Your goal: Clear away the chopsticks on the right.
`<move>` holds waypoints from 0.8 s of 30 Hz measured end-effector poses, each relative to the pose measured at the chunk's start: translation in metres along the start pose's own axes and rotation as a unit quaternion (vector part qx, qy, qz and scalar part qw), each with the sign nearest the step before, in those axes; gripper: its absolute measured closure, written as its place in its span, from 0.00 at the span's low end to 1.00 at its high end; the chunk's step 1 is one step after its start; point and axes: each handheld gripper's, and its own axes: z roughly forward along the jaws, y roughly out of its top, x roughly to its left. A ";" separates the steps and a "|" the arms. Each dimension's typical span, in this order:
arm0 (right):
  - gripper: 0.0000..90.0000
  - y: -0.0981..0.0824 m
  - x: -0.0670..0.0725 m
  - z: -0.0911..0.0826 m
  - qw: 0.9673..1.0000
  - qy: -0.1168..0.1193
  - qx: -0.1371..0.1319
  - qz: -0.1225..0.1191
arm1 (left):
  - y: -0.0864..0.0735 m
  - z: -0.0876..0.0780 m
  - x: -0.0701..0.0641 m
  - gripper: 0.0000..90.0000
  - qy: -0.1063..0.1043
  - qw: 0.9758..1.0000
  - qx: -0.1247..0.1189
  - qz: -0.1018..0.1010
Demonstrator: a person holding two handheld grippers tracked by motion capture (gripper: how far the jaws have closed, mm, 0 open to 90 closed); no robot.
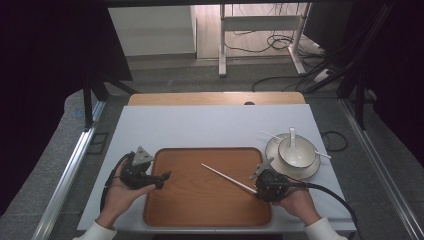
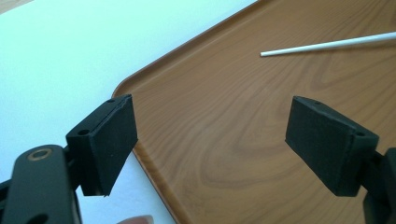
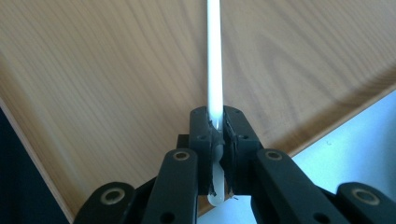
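**One chopstick pinched over the tray**

My right gripper (image 1: 256, 189) pinches one white chopstick (image 3: 215, 56) near its butt end, shaft slanting over the one wooden tray (image 1: 200, 200). My left gripper (image 1: 167, 176): fingers (image 2: 109, 140) spread, empty. Beyond: one bowl (image 1: 300, 155), one spoon (image 1: 293, 137), second chopstick (image 1: 272, 135).

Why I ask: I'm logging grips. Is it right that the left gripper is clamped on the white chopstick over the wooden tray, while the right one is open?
No, the sides are swapped. The right gripper is clamped on the white chopstick over the wooden tray, as the right gripper view shows. The left gripper is the open one, in the left gripper view.
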 end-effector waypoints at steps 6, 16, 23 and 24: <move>0.92 0.000 0.000 0.001 1.000 0.003 0.006 -0.002 | 0.000 0.001 0.000 0.18 0.000 1.000 0.001 0.000; 0.92 0.000 0.000 0.004 1.000 0.002 0.011 -0.005 | -0.001 0.001 0.001 0.18 0.000 1.000 0.003 -0.001; 0.90 0.000 0.000 0.003 1.000 0.001 0.011 -0.007 | -0.001 0.001 0.002 0.18 0.001 1.000 0.002 -0.002; 0.85 0.000 0.001 0.003 1.000 0.001 0.010 -0.009 | -0.001 0.000 0.002 0.18 0.001 1.000 0.002 -0.002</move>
